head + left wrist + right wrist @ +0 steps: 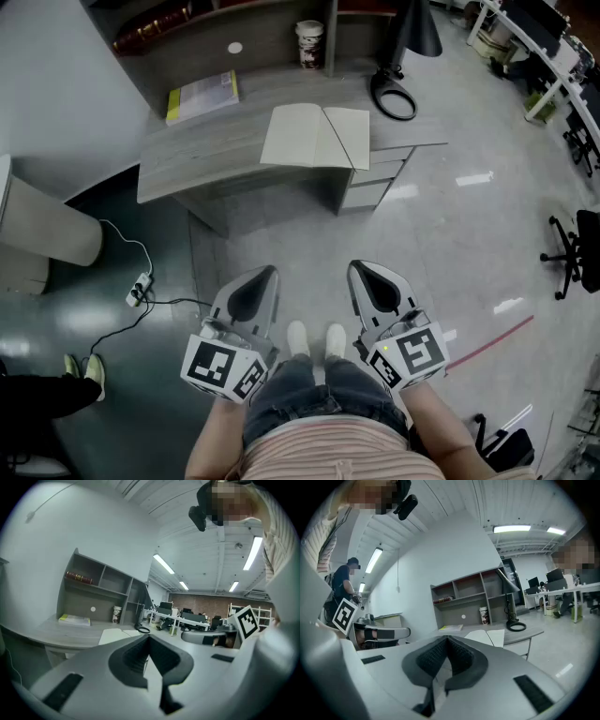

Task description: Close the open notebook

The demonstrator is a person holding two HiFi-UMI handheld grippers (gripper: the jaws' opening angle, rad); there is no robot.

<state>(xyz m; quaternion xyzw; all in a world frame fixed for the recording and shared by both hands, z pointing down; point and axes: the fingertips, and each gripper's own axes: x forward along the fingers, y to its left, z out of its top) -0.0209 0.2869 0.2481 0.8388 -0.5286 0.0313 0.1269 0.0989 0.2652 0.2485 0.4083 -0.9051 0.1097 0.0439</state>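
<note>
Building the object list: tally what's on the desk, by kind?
Open notebook: 1
Yellow book: 1
Paper cup: 1
Desk lamp: 1
Total: 4

An open-plan office; a grey wood-grain desk (211, 155) with a shelved grey hutch (464, 595); rows of white workstations with black monitors (177, 616); a black swivel chair (574, 253); long ceiling strip lights (163, 564).

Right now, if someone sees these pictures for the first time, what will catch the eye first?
The open notebook with pale pages lies at the front edge of the grey wooden desk. Nearer, the left gripper and right gripper hang shut and empty, well short of it.
</note>
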